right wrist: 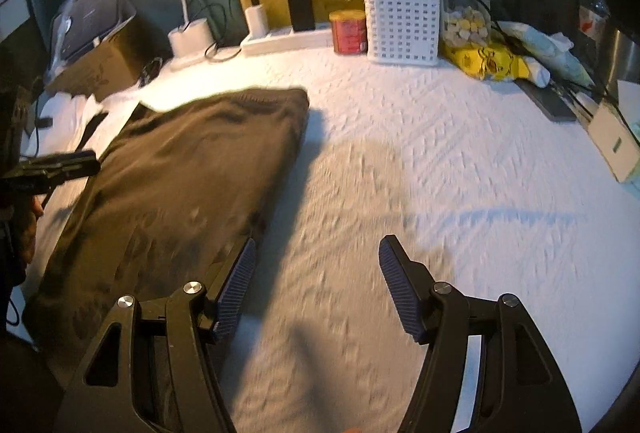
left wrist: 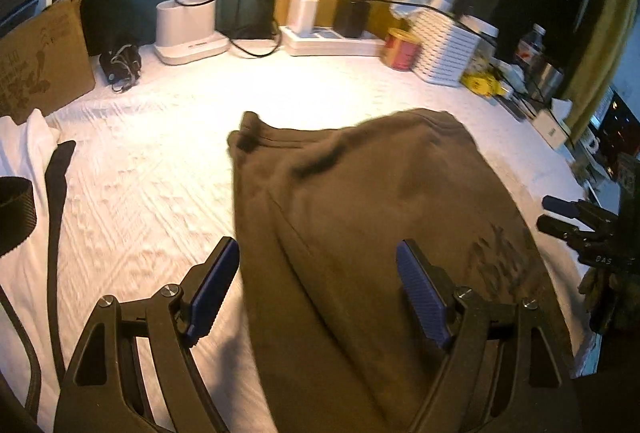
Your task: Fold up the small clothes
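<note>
Two grippers hover over one brown garment (left wrist: 360, 213) lying flat on the white bedspread (left wrist: 160, 173). The left gripper (left wrist: 318, 289) has its jaws spread and empty, with the garment's left edge running below and between them. The right gripper (right wrist: 316, 289) is also spread and empty; the garment lies just beside its left finger (right wrist: 236, 273).

Both grippers: left gripper (left wrist: 318, 293) & right gripper (right wrist: 318, 289) w/ black open-frame arms, silver screws at pivots, blue ribbed fingers (left wrist: 212, 293). Camo-pattern sleeve (left wrist: 612, 297) behind the right one.
</note>
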The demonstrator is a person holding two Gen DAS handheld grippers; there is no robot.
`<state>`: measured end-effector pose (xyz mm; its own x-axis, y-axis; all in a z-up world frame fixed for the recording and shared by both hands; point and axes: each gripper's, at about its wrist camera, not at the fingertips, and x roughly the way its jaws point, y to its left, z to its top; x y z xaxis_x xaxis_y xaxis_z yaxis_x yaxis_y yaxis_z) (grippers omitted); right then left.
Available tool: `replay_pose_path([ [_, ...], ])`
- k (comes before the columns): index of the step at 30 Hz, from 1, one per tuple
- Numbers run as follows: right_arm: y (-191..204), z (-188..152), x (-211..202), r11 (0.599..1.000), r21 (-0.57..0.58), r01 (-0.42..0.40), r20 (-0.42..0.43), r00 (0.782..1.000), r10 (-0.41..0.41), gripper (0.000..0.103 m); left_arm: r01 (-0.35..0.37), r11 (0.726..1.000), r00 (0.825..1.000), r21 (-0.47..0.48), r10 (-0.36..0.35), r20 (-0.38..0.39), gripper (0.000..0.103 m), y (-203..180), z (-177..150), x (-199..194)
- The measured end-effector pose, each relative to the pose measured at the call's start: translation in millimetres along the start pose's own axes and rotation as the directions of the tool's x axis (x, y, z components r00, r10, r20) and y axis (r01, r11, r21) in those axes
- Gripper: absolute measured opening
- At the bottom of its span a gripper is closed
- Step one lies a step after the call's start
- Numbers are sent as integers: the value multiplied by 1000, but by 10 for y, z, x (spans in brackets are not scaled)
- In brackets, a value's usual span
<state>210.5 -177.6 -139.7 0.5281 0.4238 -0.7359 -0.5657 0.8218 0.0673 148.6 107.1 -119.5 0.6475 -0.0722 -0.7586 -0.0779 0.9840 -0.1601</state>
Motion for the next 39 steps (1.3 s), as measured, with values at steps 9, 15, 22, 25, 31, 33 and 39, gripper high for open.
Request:
replay_pose_path([
  [9, -100, 296, 330, 998, 54, 24, -26, 999, -22, 68, -9, 999, 1000, -47, 9, 7, 80, 275, 132, 184],
  [15, -211, 377, 520, 992, 119, 44, -63, 997, -37, 81, -25, 999, 1000, -40, 25, 4, 80, 364, 191, 277],
  [22, -223, 477, 601, 977, 212, -28, -59, 997, 42, 101, -9, 1000, 1000, -16, 8, -5, 81, 379, 240, 315],
  [25, -229, 539, 609, 971, 232, -48, -59, 996, 63, 101, 30, 999, 1000, -31, -31, -3, 81, 381, 251, 313],
  [31, 10, 656, 740, 984, 155, -87, -73, 992, 99, 101, 77, 997, 997, -20, -77, -5, 81, 283, 283, 361],
  [33, 143, 679, 809, 991, 99, -92, -83, 992, 100, 101, 94, 996, 996, -4, -94, -8, 81, 229, 296, 387],
  [39, 470, 747, 964, 996, -34, -81, -89, 993, 77, 97, 94, 991, 996, 91, -94, -9, 81, 24, 287, 471],
])
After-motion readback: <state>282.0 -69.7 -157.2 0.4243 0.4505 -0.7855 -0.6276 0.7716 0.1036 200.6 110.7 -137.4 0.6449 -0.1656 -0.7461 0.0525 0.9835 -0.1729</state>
